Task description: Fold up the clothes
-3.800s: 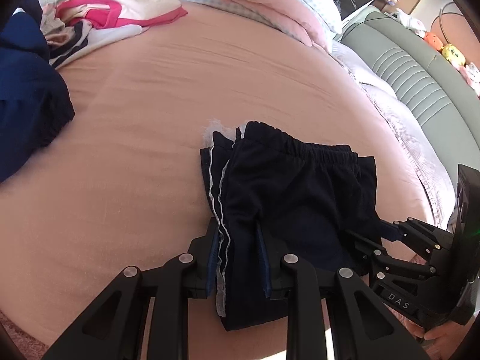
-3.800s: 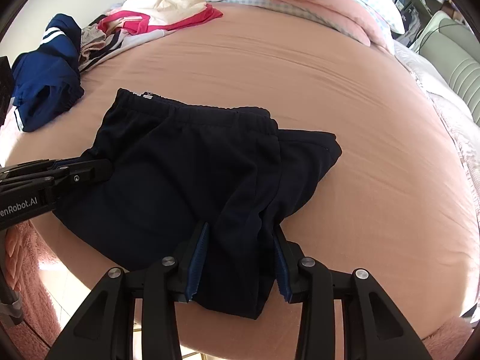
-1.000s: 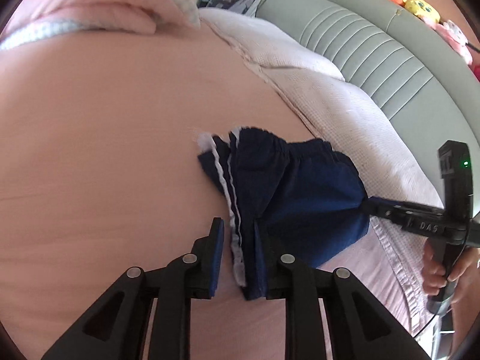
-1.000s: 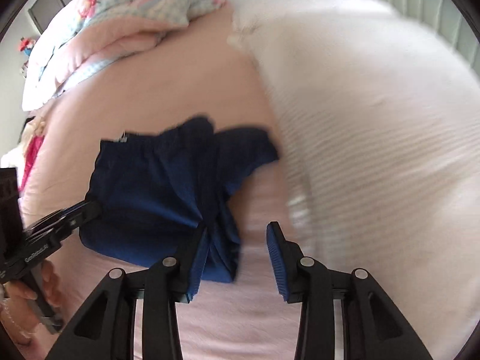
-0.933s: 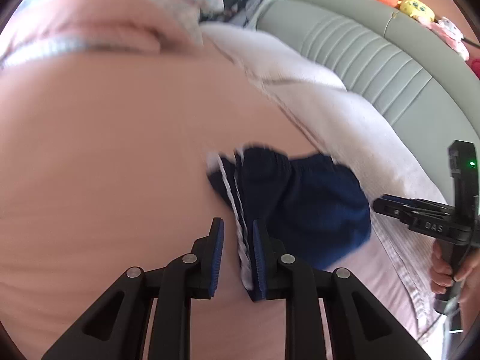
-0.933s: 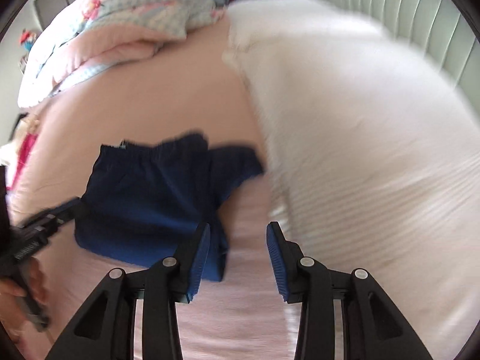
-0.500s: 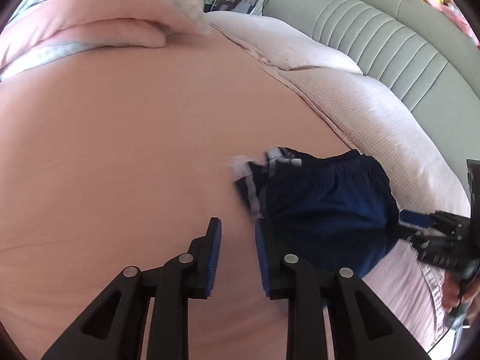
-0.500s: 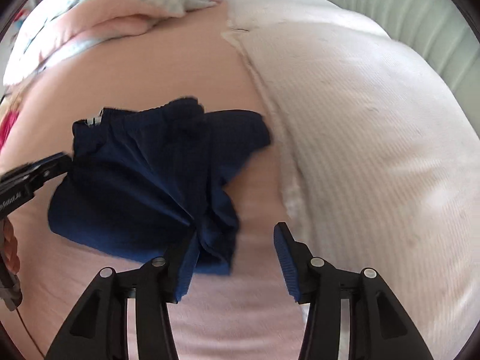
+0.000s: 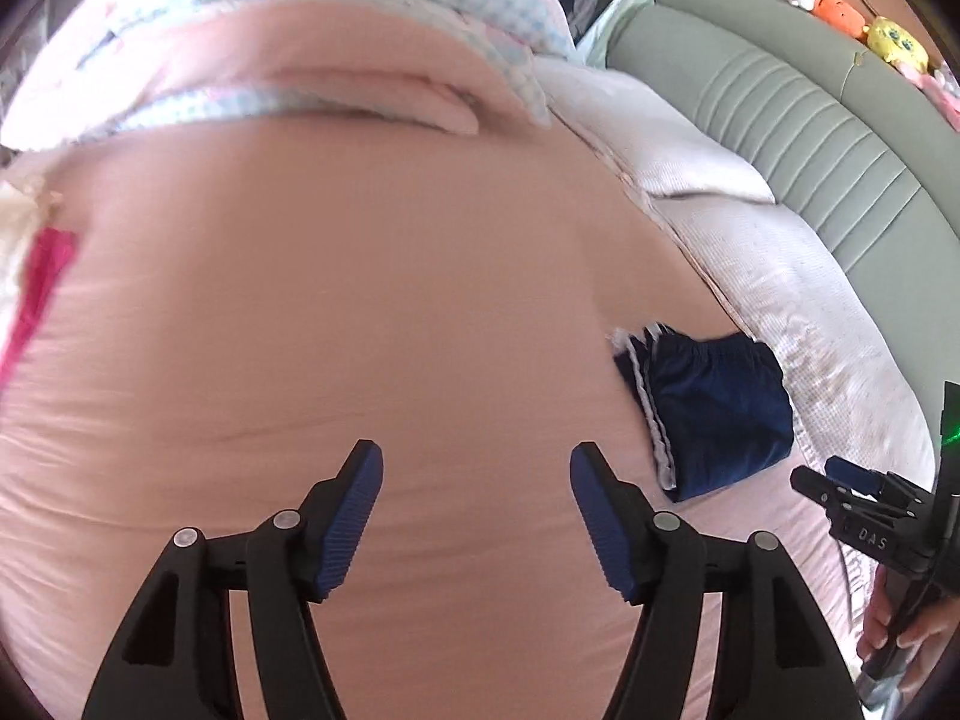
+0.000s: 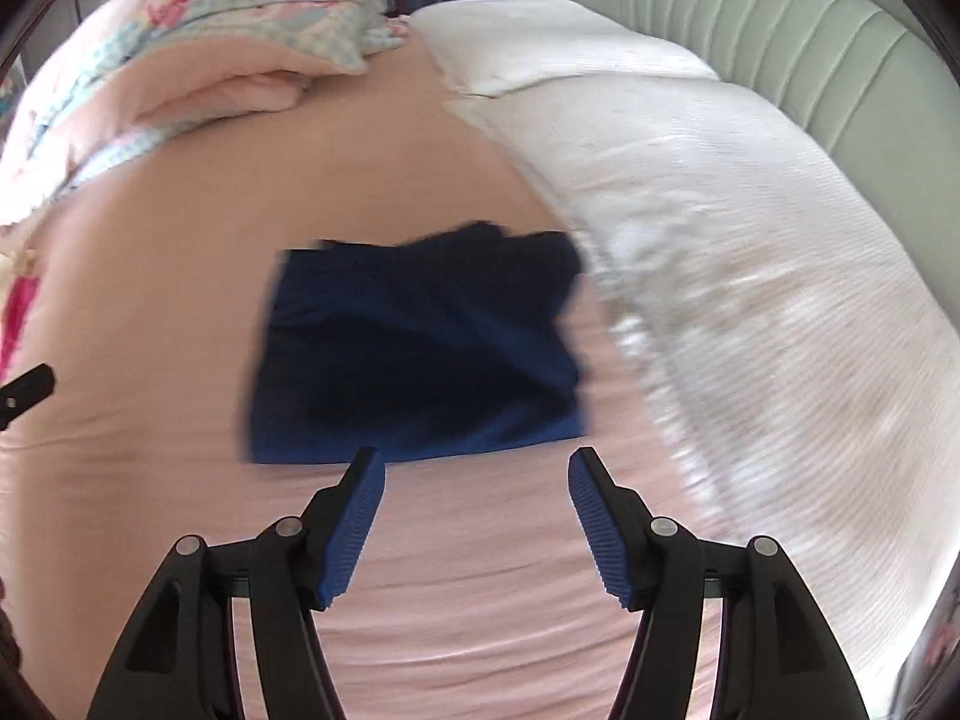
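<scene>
Lying folded on the pink bed [image 10: 150, 312], navy shorts [image 10: 420, 348] sit just beside the white quilt [image 10: 750, 300] along the bed's right edge (white side stripe visible from the left wrist view); left hand-held gripper [image 9: 474, 468] spread wide, holding nothing; right hand-held gripper [image 10: 474, 471] likewise wide apart, empty, near the shorts' lower hem; striped pillow [image 9: 312, 18] at the far edge.

Bright daylight, soft shadows, strong fisheye bending with dark corners, motion blur in right wrist view
</scene>
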A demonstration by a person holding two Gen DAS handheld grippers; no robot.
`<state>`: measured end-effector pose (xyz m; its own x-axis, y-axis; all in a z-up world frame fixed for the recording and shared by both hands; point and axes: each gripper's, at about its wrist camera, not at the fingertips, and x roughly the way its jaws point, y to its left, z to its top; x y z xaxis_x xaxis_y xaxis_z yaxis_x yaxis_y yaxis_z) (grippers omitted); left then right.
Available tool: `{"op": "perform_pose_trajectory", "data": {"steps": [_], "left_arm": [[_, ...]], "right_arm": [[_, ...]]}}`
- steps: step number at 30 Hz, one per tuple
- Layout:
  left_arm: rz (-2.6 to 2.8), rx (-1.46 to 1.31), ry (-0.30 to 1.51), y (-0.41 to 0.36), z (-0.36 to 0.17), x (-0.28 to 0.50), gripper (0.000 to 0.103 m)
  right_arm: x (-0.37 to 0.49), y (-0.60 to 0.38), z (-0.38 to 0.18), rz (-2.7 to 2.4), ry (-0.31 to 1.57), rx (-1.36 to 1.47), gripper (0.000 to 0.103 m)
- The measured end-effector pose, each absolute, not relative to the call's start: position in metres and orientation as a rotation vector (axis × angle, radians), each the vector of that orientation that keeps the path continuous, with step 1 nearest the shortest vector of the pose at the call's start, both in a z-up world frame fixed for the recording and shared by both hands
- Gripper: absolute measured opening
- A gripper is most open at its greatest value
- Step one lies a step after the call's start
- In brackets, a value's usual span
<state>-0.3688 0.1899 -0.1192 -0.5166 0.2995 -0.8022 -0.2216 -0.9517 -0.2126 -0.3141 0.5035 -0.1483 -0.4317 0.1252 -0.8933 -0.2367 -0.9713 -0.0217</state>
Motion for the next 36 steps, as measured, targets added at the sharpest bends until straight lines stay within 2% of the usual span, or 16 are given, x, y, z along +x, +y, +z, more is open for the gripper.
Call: {"op": "perform_pose_trajectory", "data": {"steps": [3, 5, 9, 11, 17, 22, 24, 28, 34, 36], "left_arm": [[2.562, -1.355, -0.154, 0.149, -0.096, -0.363, 0.068], [2.52, -1.386, -0.238, 0.123, -0.082, -0.359, 0.081], [2.602, -1.318, -0.176, 0.082, -0.048, -0.341, 0.093], [2.658, -1.293, -0.136, 0.063, -0.036, -0.331, 0.096], [2.749, -1.149, -0.169, 0.016, -0.008, -0.278, 0.096], [2.888, -1.054, -0.034, -0.012, 0.018, -0.219, 0.096], [2.92, -1.009, -0.042, -0.022, 0.024, -0.196, 0.096], [2.942, -0.997, -0.092, -0.042, 0.031, -0.152, 0.096], [3.005, -0.926, 0.034, -0.044, 0.035, -0.085, 0.096], [3.0, -0.933, 0.015, -0.043, 0.032, -0.067, 0.096]], "right_arm": [[-0.309, 0.447, -0.13, 2.544, 0.167, -1.526, 0.075], [-0.314, 0.412, -0.118, 2.57, 0.158, -1.52, 0.075], [-0.322, 0.343, -0.093, 2.622, 0.14, -1.508, 0.079], [-0.321, 0.312, -0.083, 2.667, 0.132, -1.522, 0.103], [-0.292, 0.238, -0.042, 2.729, -0.037, -1.388, 0.103], [-0.239, 0.21, 0.005, 2.773, -0.001, -1.328, 0.103], [-0.217, 0.202, 0.02, 2.79, -0.006, -1.29, 0.103], [-0.173, 0.19, 0.037, 2.819, -0.03, -1.243, 0.103], [-0.108, 0.182, 0.044, 2.875, -0.043, -1.214, 0.103], [-0.09, 0.183, 0.039, 2.875, -0.037, -1.214, 0.103]]}}
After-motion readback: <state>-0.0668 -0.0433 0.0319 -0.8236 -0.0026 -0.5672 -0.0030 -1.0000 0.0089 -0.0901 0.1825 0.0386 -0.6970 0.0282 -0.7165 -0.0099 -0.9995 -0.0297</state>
